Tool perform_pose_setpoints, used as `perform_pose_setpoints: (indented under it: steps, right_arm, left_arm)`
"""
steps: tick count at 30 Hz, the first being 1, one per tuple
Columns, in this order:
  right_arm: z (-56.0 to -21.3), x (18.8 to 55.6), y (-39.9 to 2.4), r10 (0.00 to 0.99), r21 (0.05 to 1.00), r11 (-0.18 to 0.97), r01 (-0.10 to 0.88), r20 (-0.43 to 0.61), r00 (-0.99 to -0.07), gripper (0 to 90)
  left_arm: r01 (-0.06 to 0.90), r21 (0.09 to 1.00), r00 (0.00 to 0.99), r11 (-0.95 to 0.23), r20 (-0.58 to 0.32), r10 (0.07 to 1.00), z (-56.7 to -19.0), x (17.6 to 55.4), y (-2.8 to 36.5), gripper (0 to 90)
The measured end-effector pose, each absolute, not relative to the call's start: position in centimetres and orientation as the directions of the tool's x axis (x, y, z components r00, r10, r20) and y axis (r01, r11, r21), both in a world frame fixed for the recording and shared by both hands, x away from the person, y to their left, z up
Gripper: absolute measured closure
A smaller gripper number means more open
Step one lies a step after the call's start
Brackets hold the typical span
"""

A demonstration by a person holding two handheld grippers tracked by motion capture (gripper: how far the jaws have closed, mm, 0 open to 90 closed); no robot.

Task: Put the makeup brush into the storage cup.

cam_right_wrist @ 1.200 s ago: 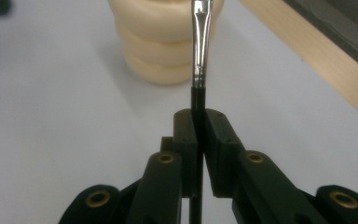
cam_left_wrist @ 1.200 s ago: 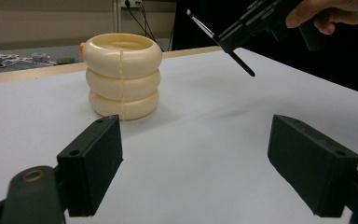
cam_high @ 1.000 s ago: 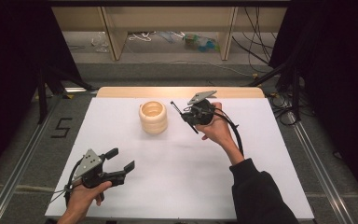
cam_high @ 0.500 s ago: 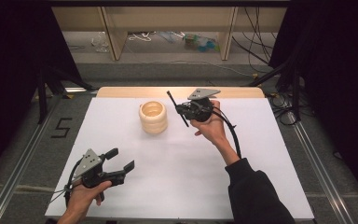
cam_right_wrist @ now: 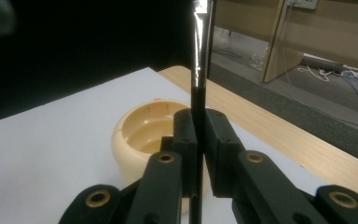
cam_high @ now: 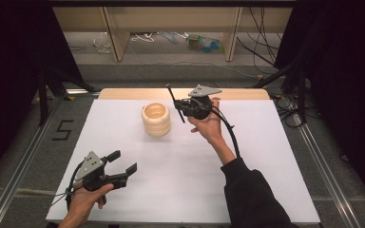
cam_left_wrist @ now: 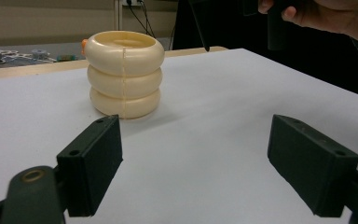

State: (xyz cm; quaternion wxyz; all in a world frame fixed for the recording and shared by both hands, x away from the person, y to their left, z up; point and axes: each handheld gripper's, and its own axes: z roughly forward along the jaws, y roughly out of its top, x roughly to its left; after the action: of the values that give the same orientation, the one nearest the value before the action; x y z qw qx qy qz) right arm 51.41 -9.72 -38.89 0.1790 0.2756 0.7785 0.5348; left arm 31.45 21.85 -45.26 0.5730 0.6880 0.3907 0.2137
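Clamping a thin black brush [cam_right_wrist: 198, 93] with silvery ferrule, right tool [cam_right_wrist: 199, 135]; left tool [cam_left_wrist: 214, 172] agape, empty

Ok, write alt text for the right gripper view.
The right gripper is shut on a thin black brush with a silver ferrule, held upright between its black jaws. Behind it a cream ribbed holder stands open-topped on the white table, with a wooden edge beyond.

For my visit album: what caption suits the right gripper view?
Right claw shut on a thin black stick, above a cream ringed pot.
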Motion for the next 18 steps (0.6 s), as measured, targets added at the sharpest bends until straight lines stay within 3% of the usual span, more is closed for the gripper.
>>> perform_pose_setpoints:
  steps: [10,18]
  right_arm:
    - [-39.4,52.7,-9.3,0.633,0.947,0.177,0.27,0.1,-0.768,84.1]
    - [-39.2,53.4,-8.9,0.647,0.95,0.156,0.27,0.109,-0.755,84.1]
  left_arm:
    - [0.294,0.955,0.605,-0.036,-0.157,0.781,-45.3,31.5,21.8,17.6]
    - [0.295,0.955,0.605,-0.037,-0.157,0.781,-45.2,31.5,21.8,17.6]
